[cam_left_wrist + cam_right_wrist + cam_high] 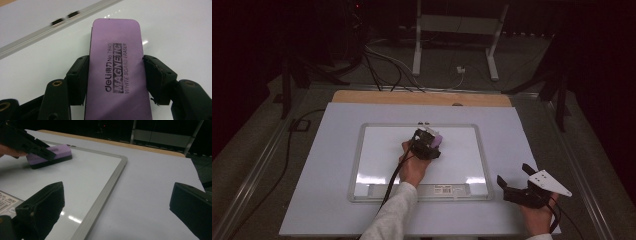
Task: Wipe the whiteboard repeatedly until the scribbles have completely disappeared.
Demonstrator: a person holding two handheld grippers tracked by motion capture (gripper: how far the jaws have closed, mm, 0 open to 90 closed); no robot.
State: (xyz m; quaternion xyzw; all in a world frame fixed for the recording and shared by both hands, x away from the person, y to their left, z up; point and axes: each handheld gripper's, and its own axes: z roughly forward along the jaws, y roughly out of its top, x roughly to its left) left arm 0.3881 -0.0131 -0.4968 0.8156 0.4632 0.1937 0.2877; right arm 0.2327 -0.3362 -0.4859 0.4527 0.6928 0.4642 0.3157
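Here the left claw (113, 82) grips the purple eraser (116, 67), seemingly flat on the whiteboard (175, 30).

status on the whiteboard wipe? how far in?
Done: the whiteboard looks clean, no marks visible on its surface. In hand: the left gripper is shut on the purple eraser, which rests flat on the board near its top edge. The right gripper is open and idle over the table. Left: apparently just setting the eraser down.

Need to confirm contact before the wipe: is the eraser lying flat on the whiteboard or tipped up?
Flat. The eraser rests its dark underside along the whiteboard, purple top facing up, clamped by the left hand-held gripper.
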